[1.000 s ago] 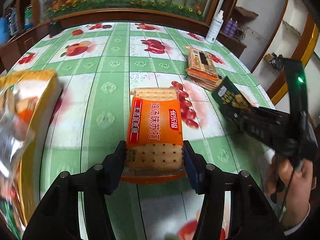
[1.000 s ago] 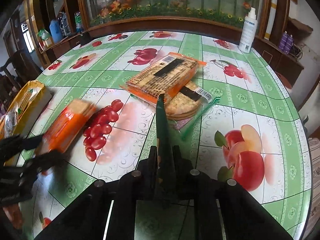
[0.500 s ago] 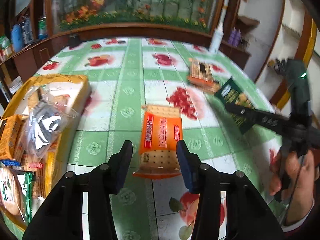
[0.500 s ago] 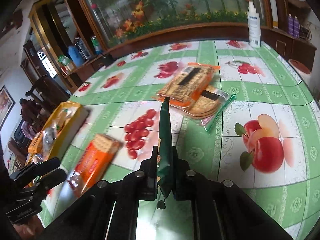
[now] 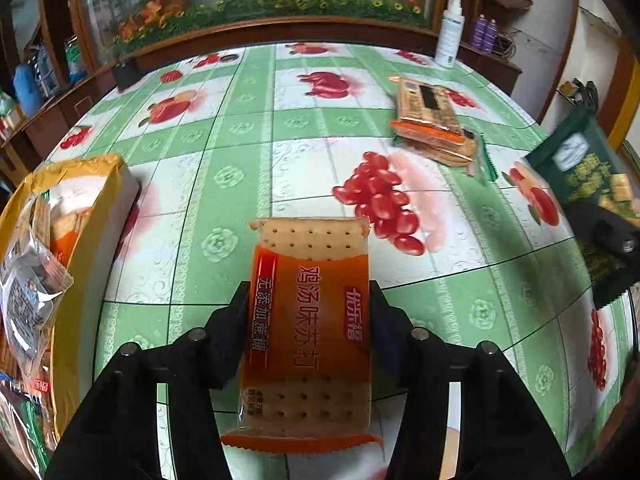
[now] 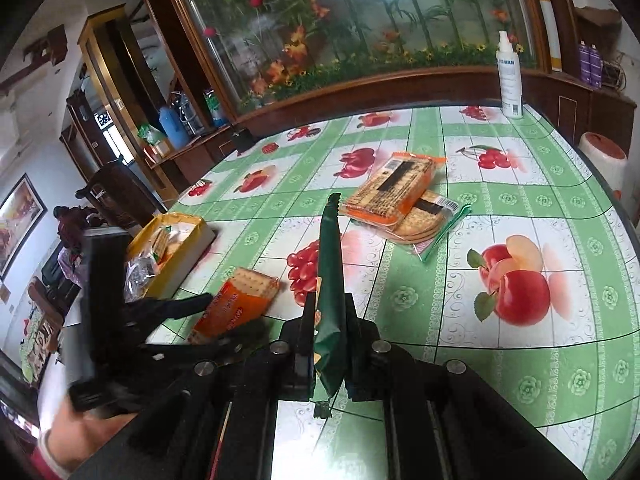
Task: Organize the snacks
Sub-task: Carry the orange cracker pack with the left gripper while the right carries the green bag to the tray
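Note:
My left gripper (image 5: 308, 300) is shut on an orange cracker packet (image 5: 310, 320), held above the tablecloth; it also shows in the right wrist view (image 6: 236, 304). My right gripper (image 6: 328, 320) is shut on a dark green snack packet (image 6: 330, 280), held edge-on; the same packet shows at the right in the left wrist view (image 5: 588, 184). A yellow box (image 5: 76, 216) with several snack packets stands at the left; it also shows in the right wrist view (image 6: 176, 240). Two more packets, an orange one (image 6: 392, 192) on a clear biscuit pack (image 6: 424, 220), lie mid-table.
The table carries a green and white fruit-print cloth (image 5: 248, 136). A white spray bottle (image 6: 508, 76) stands at the far edge by a wooden ledge. A small black object (image 5: 126, 74) sits at the far left edge. A dark wooden chair (image 6: 116, 196) stands beyond the table's left side.
My left gripper has closed on the orange cracker packet, which lay loose between open fingers half a second ago, and lifted it. My right gripper still holds the green packet, raised higher.

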A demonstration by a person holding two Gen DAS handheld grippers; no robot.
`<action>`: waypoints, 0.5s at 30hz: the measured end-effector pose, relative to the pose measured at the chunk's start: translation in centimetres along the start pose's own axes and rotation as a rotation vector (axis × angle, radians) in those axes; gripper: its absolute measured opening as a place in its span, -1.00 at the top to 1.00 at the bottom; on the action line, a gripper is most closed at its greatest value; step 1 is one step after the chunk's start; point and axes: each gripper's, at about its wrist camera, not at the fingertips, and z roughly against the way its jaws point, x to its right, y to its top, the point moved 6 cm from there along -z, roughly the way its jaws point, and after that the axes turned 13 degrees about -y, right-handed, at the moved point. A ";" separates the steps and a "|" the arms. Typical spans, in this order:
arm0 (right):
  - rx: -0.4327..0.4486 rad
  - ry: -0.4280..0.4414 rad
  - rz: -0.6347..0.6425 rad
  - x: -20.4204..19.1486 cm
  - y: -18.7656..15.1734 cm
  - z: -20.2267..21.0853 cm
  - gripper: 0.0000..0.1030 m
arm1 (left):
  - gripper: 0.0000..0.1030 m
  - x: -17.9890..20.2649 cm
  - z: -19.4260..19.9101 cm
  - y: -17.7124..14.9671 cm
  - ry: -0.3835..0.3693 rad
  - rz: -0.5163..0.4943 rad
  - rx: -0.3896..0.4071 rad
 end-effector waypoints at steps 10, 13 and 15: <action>0.038 0.051 -0.011 -1.0 0.5 1.5 0.81 | -0.01 -0.1 5.7 -1.0 0.057 0.008 0.127; 0.040 0.069 0.004 -2.1 0.5 1.5 0.81 | -0.02 -0.4 7.5 -1.2 0.084 0.006 0.159; 0.039 0.085 0.018 -3.1 0.4 1.6 0.81 | -0.02 -0.8 8.7 -1.3 0.106 0.008 0.181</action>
